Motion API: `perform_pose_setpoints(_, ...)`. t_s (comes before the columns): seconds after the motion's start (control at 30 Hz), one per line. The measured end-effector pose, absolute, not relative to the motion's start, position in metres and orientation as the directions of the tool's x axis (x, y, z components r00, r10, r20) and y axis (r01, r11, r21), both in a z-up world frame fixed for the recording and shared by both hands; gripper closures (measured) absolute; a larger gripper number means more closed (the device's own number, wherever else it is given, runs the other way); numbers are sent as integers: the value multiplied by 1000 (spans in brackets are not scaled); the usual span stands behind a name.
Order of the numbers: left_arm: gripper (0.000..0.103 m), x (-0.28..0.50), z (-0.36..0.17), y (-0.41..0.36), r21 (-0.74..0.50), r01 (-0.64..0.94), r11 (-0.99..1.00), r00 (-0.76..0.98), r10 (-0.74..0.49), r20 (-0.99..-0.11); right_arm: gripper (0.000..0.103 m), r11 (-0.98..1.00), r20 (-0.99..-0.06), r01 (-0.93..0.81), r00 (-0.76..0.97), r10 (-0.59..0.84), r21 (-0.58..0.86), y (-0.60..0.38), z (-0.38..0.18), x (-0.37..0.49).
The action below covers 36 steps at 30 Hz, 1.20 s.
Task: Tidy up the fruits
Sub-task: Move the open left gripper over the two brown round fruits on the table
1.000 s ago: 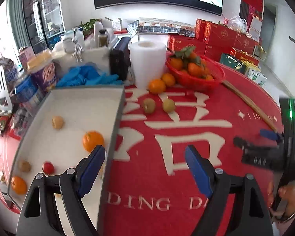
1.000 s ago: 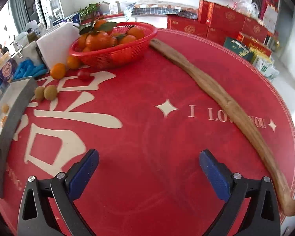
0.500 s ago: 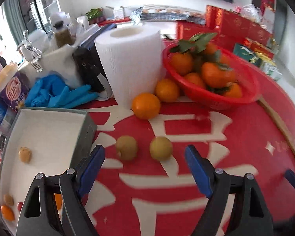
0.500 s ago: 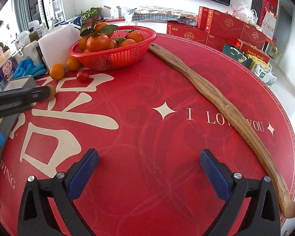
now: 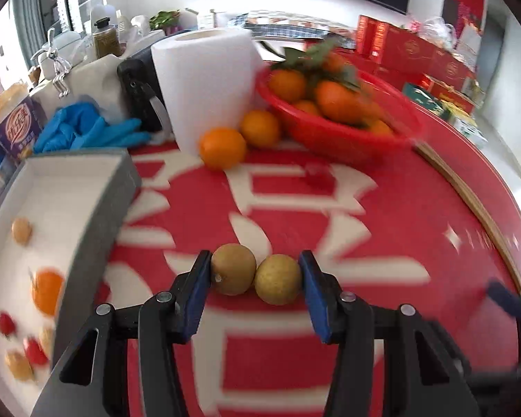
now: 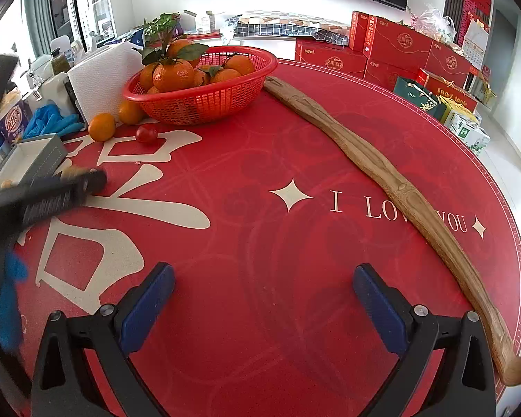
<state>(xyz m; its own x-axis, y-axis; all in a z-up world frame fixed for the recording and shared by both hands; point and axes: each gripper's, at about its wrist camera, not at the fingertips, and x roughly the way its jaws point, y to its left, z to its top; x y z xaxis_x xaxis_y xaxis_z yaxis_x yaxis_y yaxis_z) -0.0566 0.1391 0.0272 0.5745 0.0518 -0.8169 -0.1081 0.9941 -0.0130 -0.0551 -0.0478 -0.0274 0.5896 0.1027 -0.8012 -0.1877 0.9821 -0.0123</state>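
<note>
Brownish fruit pair (image 5: pixel 255 278), touching on the worktop (image 5: pixel 382 208): my left jaws are closing against both, seen only from my left wrist. My right jaws are gaping empty beside "I LOVE YOU" lettering (image 6: pixel 397 210).

Red plastic mesh basket (image 6: pixel 205 104); long wooden stick (image 6: pixel 392 187), grainy matt; oranges (image 6: pixel 177 73) dimpled, glossy; paper towel roll (image 5: pixel 208 83) soft white; blue rubber gloves (image 5: pixel 87 132)
</note>
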Motion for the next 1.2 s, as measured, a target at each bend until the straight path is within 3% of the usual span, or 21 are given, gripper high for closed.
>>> perform_pose_setpoints(0.2,48,-96,29,132,-55,-93,994,589,10,-808,0,983,-800,-184,590,110,0,-49,-27,-54)
perform_pose_setpoints(0.37,28,-101,36,152,-61,-109,992,634,22,-773,0,983,-802,-185,589,104,-8,-45,-29,-53)
perform_pose_setpoints(0.47,25,-108,43,159,-53,-94,994,665,24,-747,0,983,-802,-185,589,104,-8,-45,-29,-52)
perform_pose_setpoints(0.87,25,-90,36,171,-32,-90,995,660,35,-751,0,983,-802,-184,589,104,-8,-44,-29,-52)
perform_pose_setpoints(1.2,30,-94,29,166,-120,-8,993,651,-86,-754,0,983,-802,-184,589,103,-8,-43,-29,-52)
